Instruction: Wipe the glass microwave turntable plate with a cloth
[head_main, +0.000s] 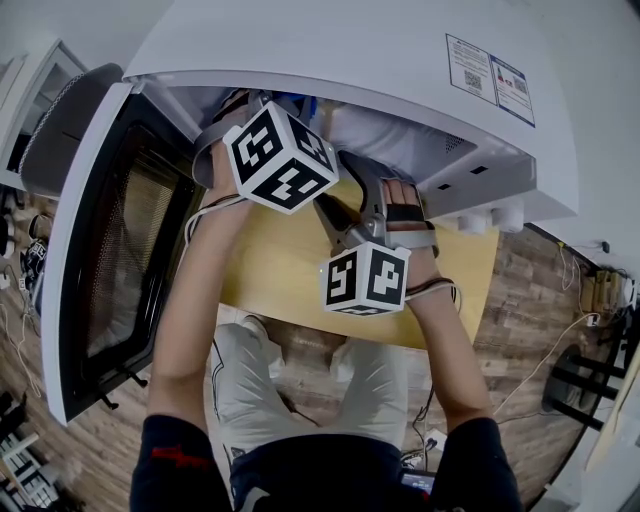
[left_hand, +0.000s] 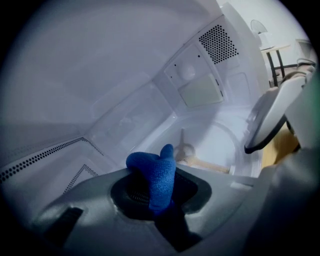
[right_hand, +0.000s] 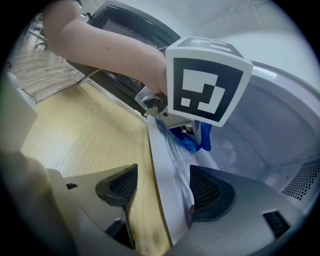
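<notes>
Plank flooring and a pale wooden table (head_main: 270, 270) lie below the person, and on the table stands a white microwave (head_main: 330, 50) with its door (head_main: 110, 250) swung open to the left. Both forearms reach into the cavity.

Nearest, the right gripper (right_hand: 160, 200) has its jaws spread astride a pale, glossy edge. One pad is over the table side and the other is inside the oven. This edge is probably the rim of the glass turntable plate (left_hand: 220, 145), though it could be the oven's front sill. The outer pad stands clear of it, so nothing is clamped.

Further in, the left gripper (left_hand: 161, 196) has its jaws pinched on a bunched blue cloth (left_hand: 152, 167), held above the plate, which sits on the cavity floor.

The main risk is the plate moving. With no firm hold on it, a wiping push could spin it or tip it off its hub. The cloth is also a small wad, so a hard jaw tip could reach the glass first and scrape it. In so tight a cavity the two grippers could knock together.
</notes>
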